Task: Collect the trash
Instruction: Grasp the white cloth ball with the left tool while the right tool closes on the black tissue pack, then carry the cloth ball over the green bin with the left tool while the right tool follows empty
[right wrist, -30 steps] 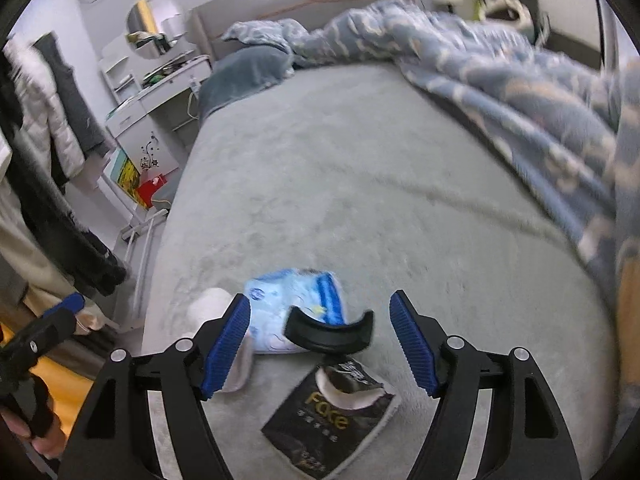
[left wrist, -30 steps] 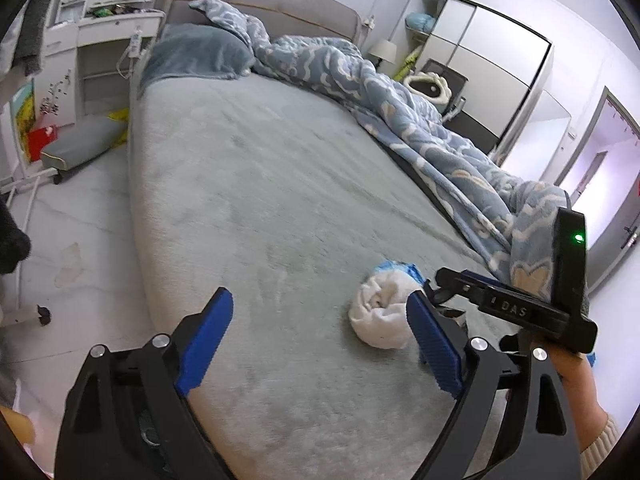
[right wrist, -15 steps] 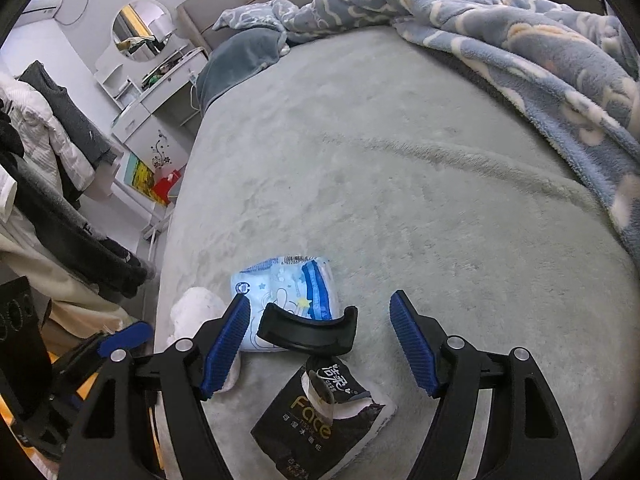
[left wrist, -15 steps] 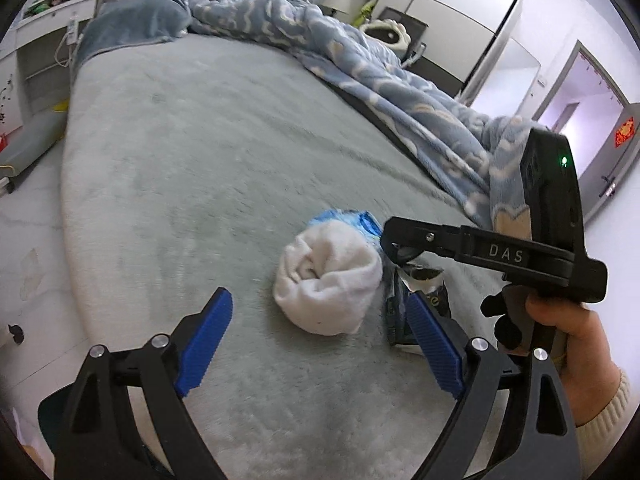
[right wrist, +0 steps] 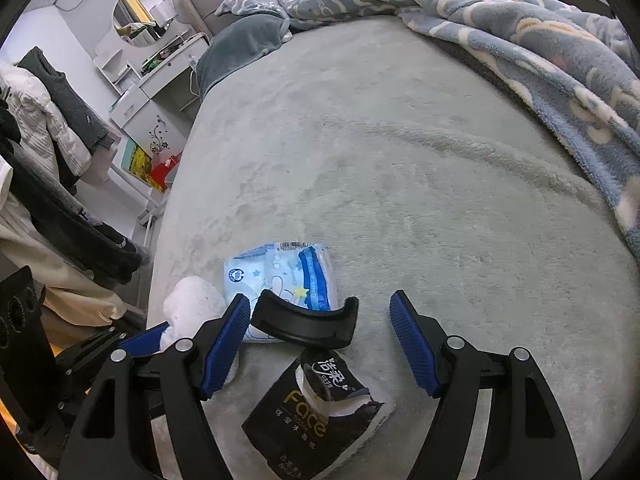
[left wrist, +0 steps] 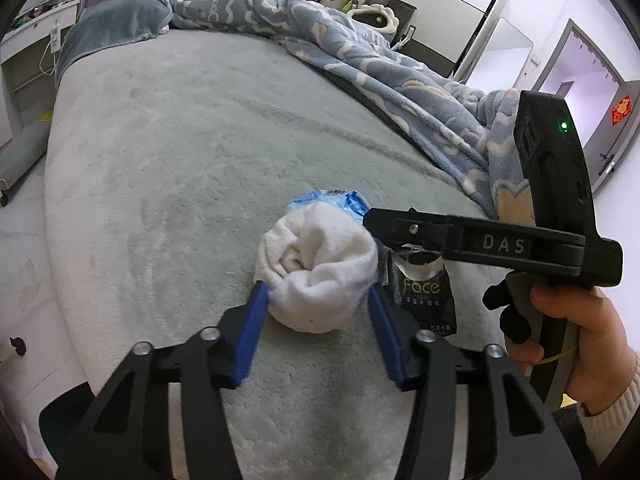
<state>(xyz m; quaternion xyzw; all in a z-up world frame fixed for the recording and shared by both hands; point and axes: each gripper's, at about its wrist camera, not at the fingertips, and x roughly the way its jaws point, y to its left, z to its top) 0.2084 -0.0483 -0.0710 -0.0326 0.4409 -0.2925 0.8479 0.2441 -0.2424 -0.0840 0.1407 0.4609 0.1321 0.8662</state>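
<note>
A rolled white sock (left wrist: 318, 268) lies on the grey bed (left wrist: 180, 152) near its foot edge. My left gripper (left wrist: 316, 298) has closed on the sock, blue pads touching both its sides. A black "Face" tissue pack (right wrist: 316, 408) lies between the fingers of my open right gripper (right wrist: 320, 312); it also shows in the left wrist view (left wrist: 424, 296). A blue and white tissue pack (right wrist: 280, 276) lies just beyond, partly hidden behind the sock in the left wrist view (left wrist: 332, 198). The sock also shows at the right wrist view's left (right wrist: 192, 306).
A blue patterned blanket (left wrist: 360, 52) is bunched along the bed's right side. A grey pillow (left wrist: 116, 20) lies at the head. A white dresser (right wrist: 156, 96) and hanging clothes (right wrist: 52, 152) stand left of the bed. A wardrobe (left wrist: 440, 12) and a door are at right.
My left gripper moved forward over the sock and its fingers closed in on it. My right gripper stayed open over the black pack, shifting only slightly.
</note>
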